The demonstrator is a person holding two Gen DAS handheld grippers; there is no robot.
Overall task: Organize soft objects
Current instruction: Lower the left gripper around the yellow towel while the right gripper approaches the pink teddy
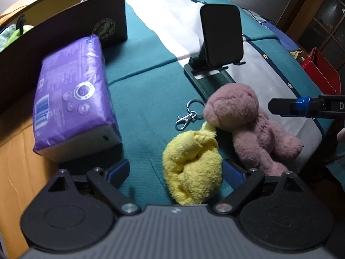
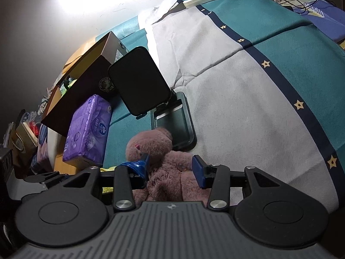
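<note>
Both claws are standing open. We are lowering our left gripper (image 1: 175,169) around the yellow towel (image 1: 192,168) at lower middle, and our right gripper (image 2: 171,166) around the pink bear (image 2: 163,168). Both are looking soft, light, squishy, so we are aiming for their fat middles.

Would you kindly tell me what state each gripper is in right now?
Left gripper: open, jaws either side of the yellow towel.
Right gripper: open, jaws astride the pink plush bear, not visibly clamped.
</note>
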